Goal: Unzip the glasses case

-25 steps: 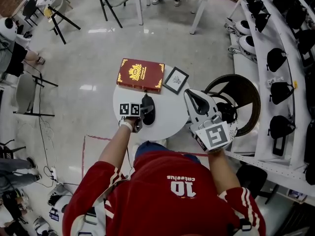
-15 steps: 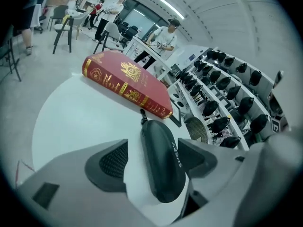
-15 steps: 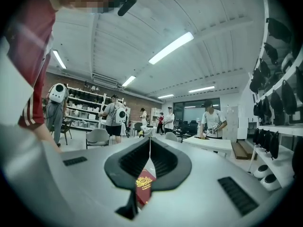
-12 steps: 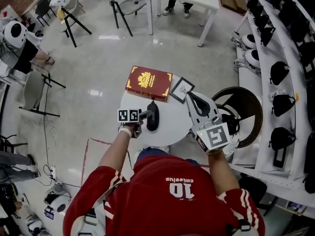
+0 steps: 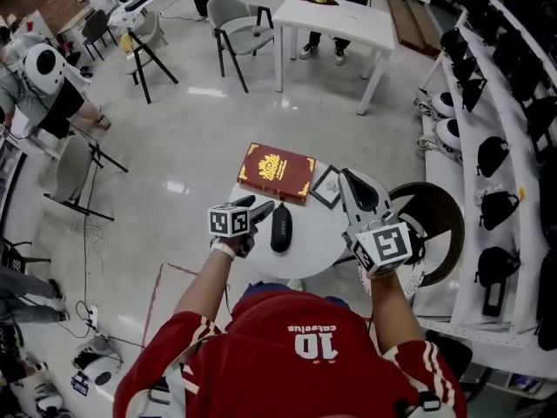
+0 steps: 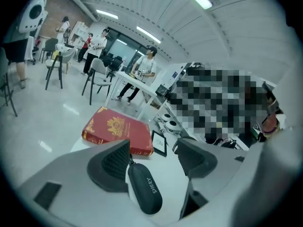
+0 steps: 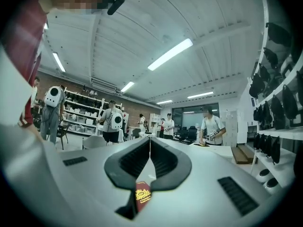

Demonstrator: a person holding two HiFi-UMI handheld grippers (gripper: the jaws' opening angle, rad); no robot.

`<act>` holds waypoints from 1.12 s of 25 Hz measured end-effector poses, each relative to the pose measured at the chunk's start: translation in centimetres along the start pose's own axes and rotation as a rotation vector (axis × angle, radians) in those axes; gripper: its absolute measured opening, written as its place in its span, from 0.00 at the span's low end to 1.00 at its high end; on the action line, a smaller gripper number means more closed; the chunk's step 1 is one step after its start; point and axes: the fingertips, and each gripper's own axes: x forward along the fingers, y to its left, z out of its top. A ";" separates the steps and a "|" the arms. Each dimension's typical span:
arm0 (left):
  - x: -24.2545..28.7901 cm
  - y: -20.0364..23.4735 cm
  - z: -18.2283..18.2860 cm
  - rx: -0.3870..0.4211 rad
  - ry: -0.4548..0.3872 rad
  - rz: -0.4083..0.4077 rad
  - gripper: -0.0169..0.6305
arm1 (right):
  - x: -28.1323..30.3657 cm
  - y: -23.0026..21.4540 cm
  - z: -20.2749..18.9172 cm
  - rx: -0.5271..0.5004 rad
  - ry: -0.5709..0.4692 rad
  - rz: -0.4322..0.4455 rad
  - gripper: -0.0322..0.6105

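Left gripper (image 6: 151,157) jaws are wide apart and empty, straddling the black glasses case (image 6: 144,195) near the left edge of the round table (image 5: 318,233). The case's far tip is beside the left pad, contact unclear, zip too small to read. Right gripper (image 7: 150,161) jaws are pressed together on nothing. Only a sliver of the red book (image 5: 277,171), at the far edge, shows past them.

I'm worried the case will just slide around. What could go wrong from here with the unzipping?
1. Nothing pins the glasses case: the right tongs are shut, empty and raised away from it, so tugging the zip may drag the case.
2. The left tongs are open by the case; the zip pull is small, so they might close on the shell instead.
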 end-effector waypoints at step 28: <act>-18.8 -16.5 24.1 0.537 -0.543 -0.069 0.29 | -0.5 1.3 8.6 0.034 -0.089 -0.182 0.08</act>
